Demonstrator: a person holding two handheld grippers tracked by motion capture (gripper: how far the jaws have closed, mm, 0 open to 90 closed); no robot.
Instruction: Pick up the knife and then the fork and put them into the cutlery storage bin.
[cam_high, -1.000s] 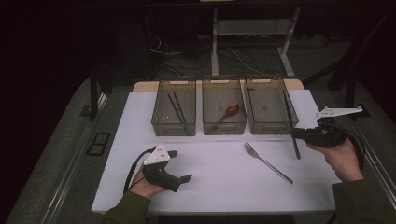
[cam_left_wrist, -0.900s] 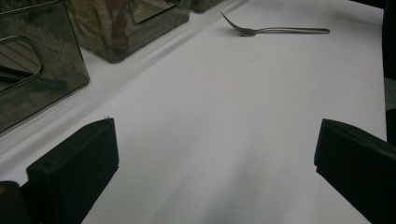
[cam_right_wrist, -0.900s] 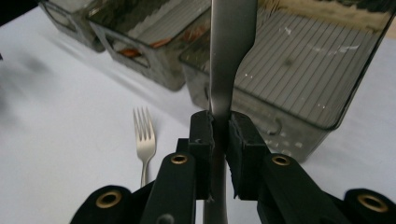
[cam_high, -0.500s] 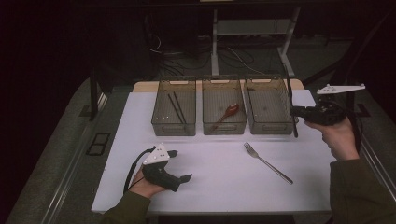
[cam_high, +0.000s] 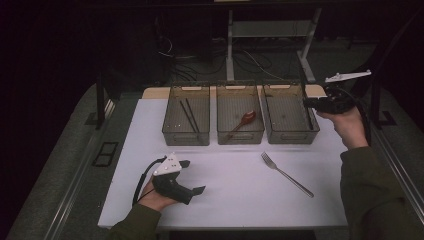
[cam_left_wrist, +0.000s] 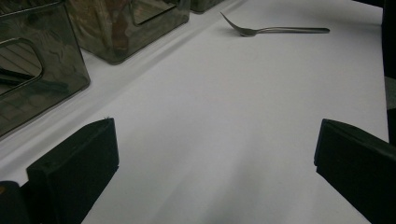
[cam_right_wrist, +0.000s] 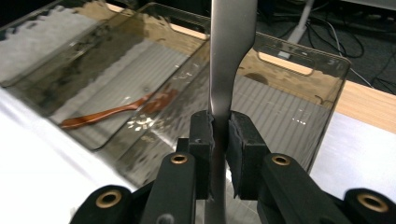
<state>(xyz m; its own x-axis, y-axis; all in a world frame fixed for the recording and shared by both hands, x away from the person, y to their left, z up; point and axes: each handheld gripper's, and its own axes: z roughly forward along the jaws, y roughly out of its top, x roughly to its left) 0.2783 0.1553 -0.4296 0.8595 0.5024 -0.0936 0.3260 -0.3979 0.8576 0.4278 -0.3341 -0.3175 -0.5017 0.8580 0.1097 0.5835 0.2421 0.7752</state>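
Metal knife (cam_right_wrist: 232, 56) in right claw (cam_right_wrist: 219, 135) has risen over right bin (cam_high: 289, 114).

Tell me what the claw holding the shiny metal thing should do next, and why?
Probably lower it into the right-hand bin and let go. The right claw is shut on a flat metal utensil held over that bin, which looks bare, while chopsticks and a wooden spoon lie in the other two.

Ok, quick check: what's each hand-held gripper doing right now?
Left hand-held gripper: open, empty, low over the white table.
Right hand-held gripper: shut on a flat metal utensil, over the right bin.
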